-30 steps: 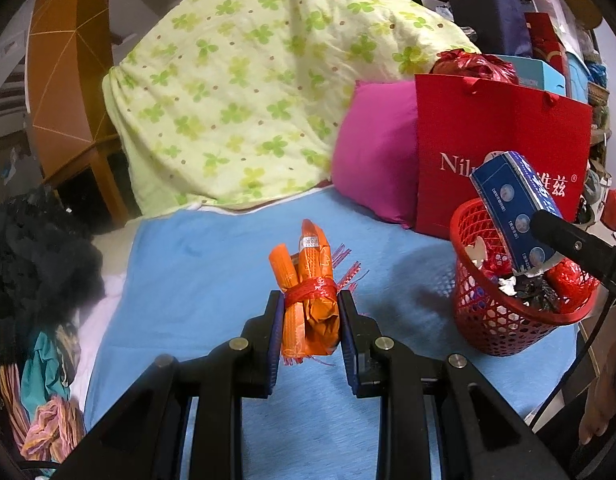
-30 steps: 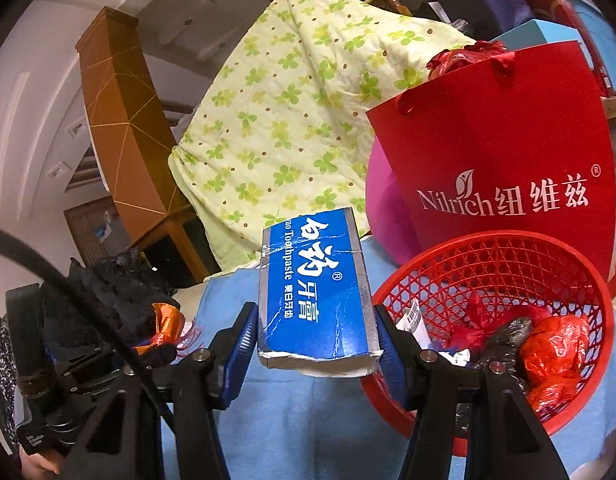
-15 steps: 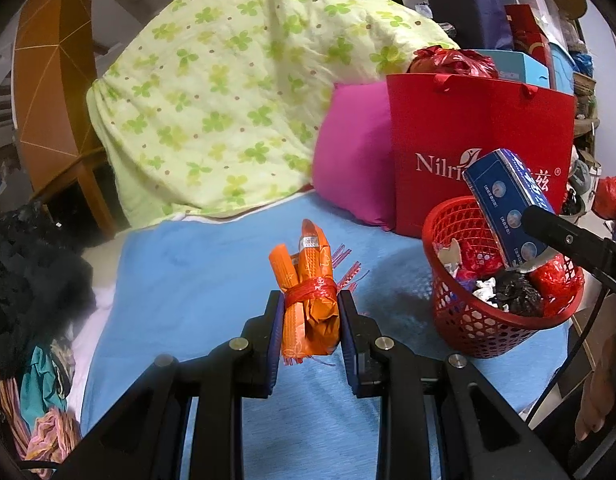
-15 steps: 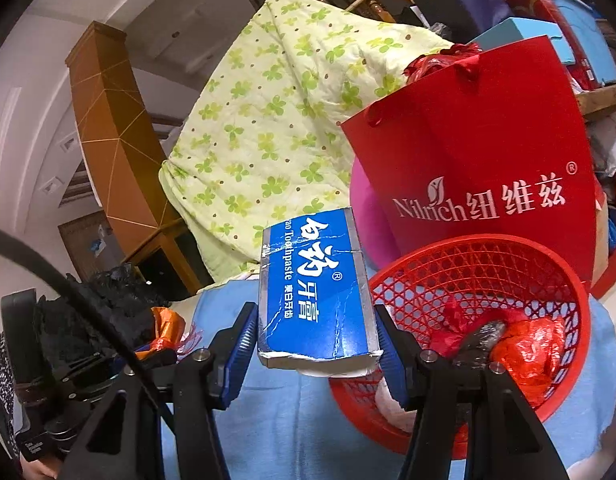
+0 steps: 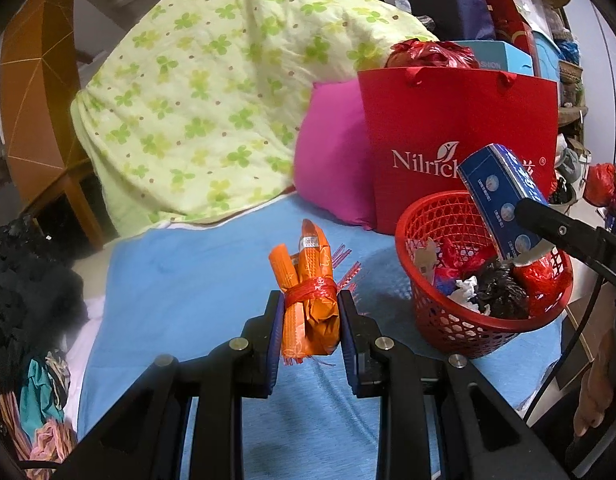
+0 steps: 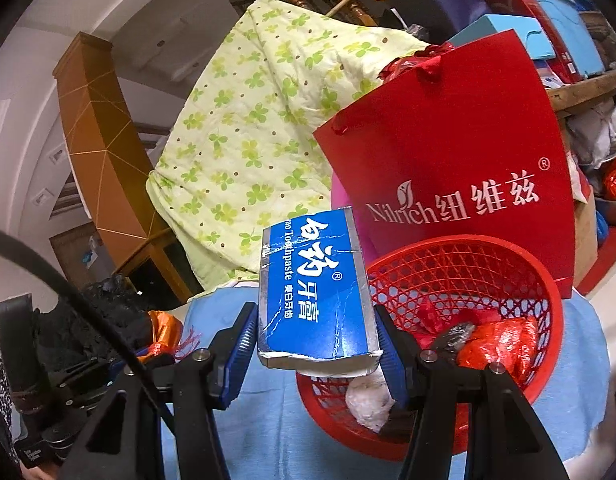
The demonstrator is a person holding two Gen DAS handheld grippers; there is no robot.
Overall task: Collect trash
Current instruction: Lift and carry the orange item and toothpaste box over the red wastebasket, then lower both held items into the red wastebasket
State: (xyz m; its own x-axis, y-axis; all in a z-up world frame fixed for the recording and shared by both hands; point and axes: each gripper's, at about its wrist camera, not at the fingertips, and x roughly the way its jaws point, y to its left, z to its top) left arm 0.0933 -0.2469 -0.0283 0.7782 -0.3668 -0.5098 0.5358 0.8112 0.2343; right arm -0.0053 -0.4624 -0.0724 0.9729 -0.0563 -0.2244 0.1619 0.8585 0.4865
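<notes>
My left gripper (image 5: 310, 312) is shut on an orange wrapper bundle (image 5: 308, 296) tied with red string, held above the blue sheet (image 5: 187, 280), left of the red mesh basket (image 5: 452, 320). My right gripper (image 6: 314, 336) is shut on a blue toothpaste box (image 6: 314, 292), which hangs at the basket's (image 6: 508, 264) left rim. In the left wrist view the same toothpaste box (image 5: 504, 204) tilts over the basket's far side. The basket holds crumpled red, black and white trash (image 5: 492, 284). The left gripper with its orange bundle (image 6: 163, 328) shows at the lower left of the right wrist view.
A red paper bag (image 5: 460, 120) stands right behind the basket, a pink pillow (image 5: 328, 160) beside it and a green-patterned quilt (image 5: 211, 100) piled behind. Dark clothes (image 5: 23, 280) lie at the left. A wooden cabinet (image 6: 91, 136) stands at the far left.
Both grippers have shifted sideways with their loads; the basket now sits closer to the middle in both views. The toothpaste box now overlaps the basket's rim. Neither grip has altered.
</notes>
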